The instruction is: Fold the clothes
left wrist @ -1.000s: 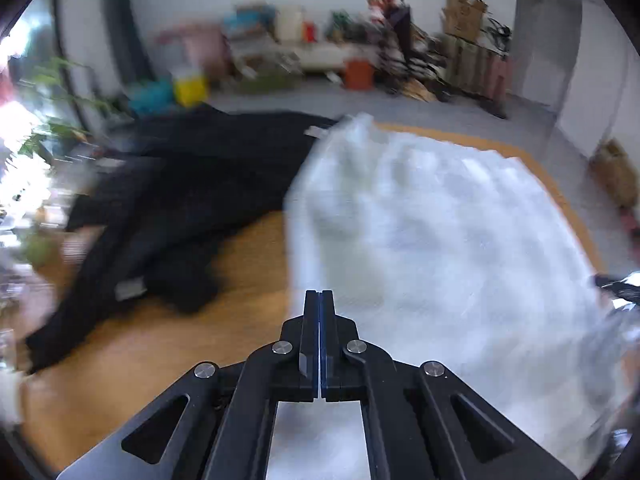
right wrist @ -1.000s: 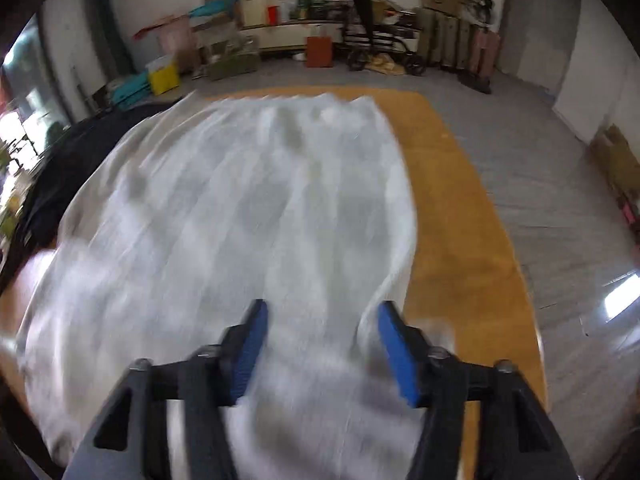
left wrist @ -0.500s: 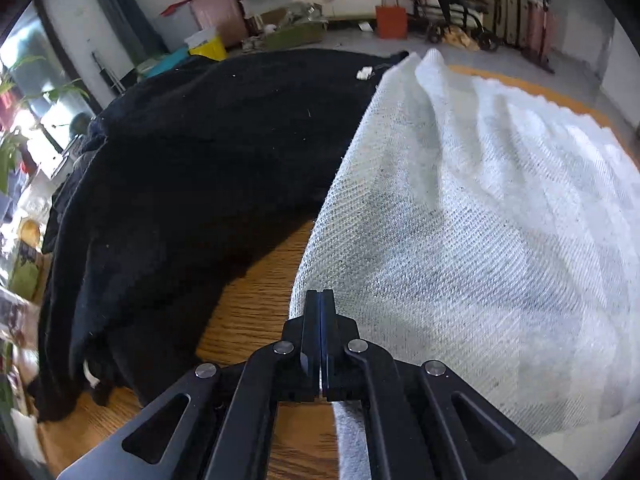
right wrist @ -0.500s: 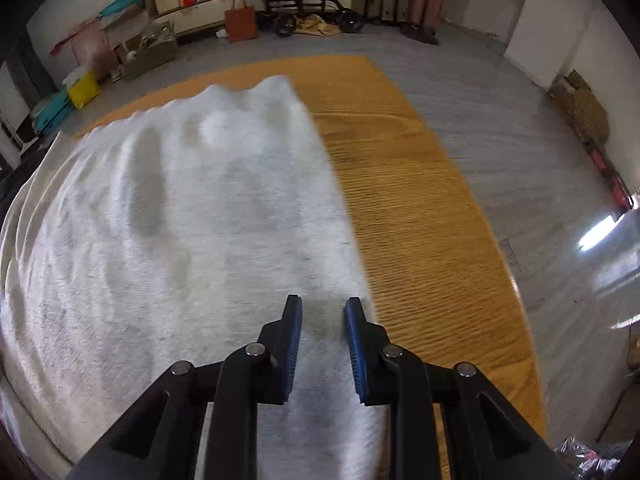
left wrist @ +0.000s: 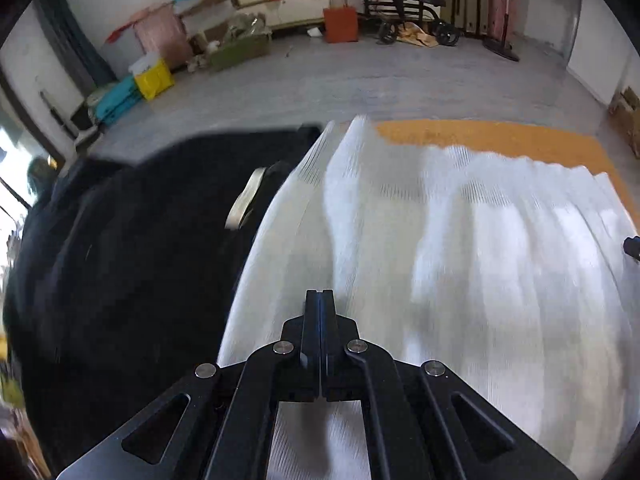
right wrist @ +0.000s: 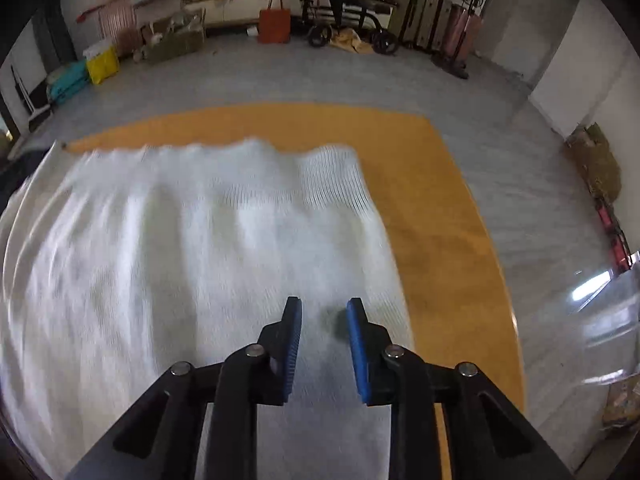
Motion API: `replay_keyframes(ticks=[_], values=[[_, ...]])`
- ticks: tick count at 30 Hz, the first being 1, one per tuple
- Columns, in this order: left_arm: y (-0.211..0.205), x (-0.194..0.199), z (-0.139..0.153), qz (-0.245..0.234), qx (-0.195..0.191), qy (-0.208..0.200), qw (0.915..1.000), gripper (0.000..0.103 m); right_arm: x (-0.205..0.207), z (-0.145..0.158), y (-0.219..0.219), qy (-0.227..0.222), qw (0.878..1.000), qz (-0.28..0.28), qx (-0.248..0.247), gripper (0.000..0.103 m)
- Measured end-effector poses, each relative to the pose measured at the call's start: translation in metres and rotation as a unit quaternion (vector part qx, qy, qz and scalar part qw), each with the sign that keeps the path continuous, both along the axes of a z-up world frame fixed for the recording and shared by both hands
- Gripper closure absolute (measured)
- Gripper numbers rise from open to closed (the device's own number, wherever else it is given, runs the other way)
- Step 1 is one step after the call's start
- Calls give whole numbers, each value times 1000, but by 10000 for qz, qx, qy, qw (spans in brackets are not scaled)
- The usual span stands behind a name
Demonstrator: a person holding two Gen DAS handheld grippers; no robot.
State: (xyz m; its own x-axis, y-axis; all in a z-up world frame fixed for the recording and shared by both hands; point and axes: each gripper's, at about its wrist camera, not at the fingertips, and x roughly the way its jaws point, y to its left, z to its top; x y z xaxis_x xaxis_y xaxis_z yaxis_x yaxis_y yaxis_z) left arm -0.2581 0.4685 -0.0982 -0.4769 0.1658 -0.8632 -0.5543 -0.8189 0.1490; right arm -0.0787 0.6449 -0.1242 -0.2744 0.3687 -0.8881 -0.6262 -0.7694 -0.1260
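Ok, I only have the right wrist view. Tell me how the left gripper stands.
Observer: The left gripper has its jaws shut, above the white cloth near its left edge.
Operator: Say what lies past that edge.
Observer: A black garment, spread right beside the cloth.
Operator: Report anything on it.
Observer: A pale label, close to the cloth's edge.

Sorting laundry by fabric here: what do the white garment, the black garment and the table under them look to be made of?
White garment: looks like a ribbed or waffle knit, matte; fine parallel ridges show along its far edge, though blur softens them. Black garment: soft, matte dark cloth; weave too blurred to tell. Table: apparently wood or wood veneer, warm orange-brown with faint grain.
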Motion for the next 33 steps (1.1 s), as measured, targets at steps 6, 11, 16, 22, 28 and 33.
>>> replay_keyframes(ticks=[6, 11, 16, 22, 28, 33], values=[[15, -39, -15, 514, -16, -46, 9987, 102, -22, -8, 28, 143, 9994, -282, -121, 76], [13, -58, -8, 507, -176, -254, 9982, 102, -20, -11, 42, 86, 9985, -511, -191, 70], [9, -59, -2, 368, -321, -131, 9987, 102, -17, -10, 58, 68, 9980, -615, -86, 67], [-19, -55, 11, 447, 837, -382, 9948, 102, -8, -2, 59, 419, 9972, -569, -260, 66], [-52, -5, 16, -240, 135, -772, 9966, 102, 35, 22, 34, 503, 9963, -160, -682, 69], [-74, 48, 9, -607, -852, -707, 9920, 102, 83, 12, 8, -225, 9978, 546, -304, 69]])
